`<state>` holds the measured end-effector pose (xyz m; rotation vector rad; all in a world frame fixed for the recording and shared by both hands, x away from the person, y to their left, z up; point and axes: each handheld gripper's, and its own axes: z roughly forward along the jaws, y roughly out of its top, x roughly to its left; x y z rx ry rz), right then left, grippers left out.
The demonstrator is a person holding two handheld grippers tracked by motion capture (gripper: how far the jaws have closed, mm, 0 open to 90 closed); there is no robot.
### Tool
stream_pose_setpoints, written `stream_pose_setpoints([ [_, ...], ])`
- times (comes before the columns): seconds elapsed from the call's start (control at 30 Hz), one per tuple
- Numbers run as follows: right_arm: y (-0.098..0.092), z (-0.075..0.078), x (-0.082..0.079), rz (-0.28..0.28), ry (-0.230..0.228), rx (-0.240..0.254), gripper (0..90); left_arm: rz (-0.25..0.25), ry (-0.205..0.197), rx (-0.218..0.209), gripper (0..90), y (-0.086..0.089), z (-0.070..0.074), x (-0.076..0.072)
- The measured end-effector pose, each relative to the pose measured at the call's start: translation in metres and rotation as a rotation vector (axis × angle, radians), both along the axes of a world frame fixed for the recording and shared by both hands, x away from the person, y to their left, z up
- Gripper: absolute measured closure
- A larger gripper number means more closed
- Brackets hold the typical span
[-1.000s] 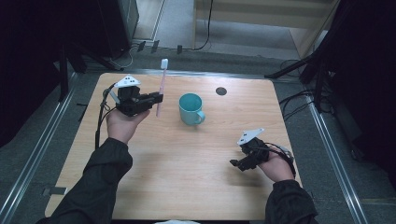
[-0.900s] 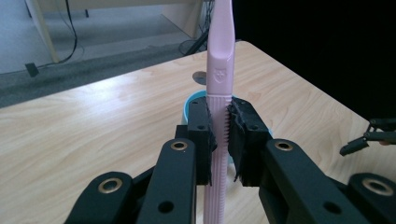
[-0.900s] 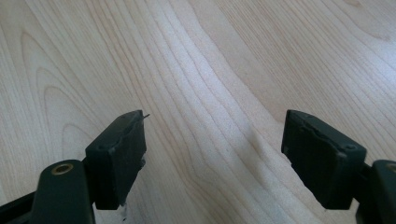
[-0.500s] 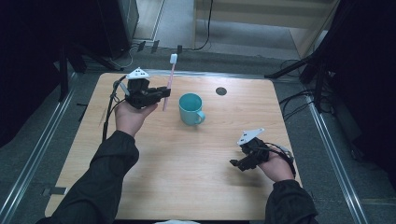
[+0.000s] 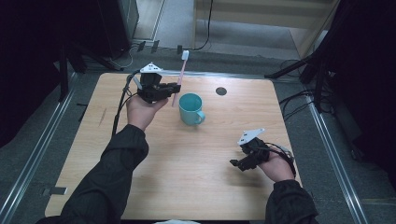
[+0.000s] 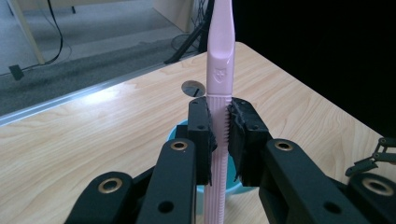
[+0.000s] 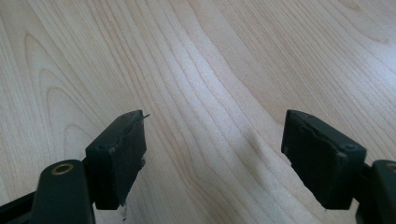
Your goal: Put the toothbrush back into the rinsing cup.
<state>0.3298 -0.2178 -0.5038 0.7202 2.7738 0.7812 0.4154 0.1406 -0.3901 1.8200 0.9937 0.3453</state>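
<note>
A pink toothbrush [image 5: 180, 77] stands nearly upright, clamped by its ribbed handle in my left gripper [image 5: 176, 88], bristle end up. In the left gripper view the toothbrush [image 6: 219, 65] rises between the shut jaws of the left gripper [image 6: 220, 128], with the teal mug [image 6: 182, 130] partly hidden behind and below them. That teal mug [image 5: 191, 108] stands upright on the table just right of the left gripper, handle toward the front right. My right gripper [image 5: 236, 164] rests low near the front right, open; the right gripper [image 7: 212, 154] has bare wood between its jaws.
The wooden table [image 5: 205, 186] has a round dark grommet [image 5: 221, 91] at the back right of the mug. Metal rails run along both sides on the floor. Cables and dark stands lie behind the table.
My left gripper has carried the toothbrush rightward and farther back, from left of the mug to close beside its rim. The right gripper has stayed put.
</note>
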Motion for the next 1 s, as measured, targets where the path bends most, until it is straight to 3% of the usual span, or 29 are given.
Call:
stream_pose_setpoints([
  [0.33, 0.0, 0.0, 0.0, 0.004, 0.001, 0.0, 21.8, -0.014, 0.008, 0.012, 79.2, -0.022, -0.007, 0.018],
  [0.53, 0.0, 0.0, 0.0, 0.008, -0.003, 0.0, 21.8, -0.011, 0.022, 0.015, 79.2, -0.032, -0.019, 0.025],
  [1.0, 0.0, 0.0, 0.0, 0.008, -0.002, -0.002, 21.8, 0.029, 0.023, 0.012, 79.2, -0.041, -0.048, 0.028],
])
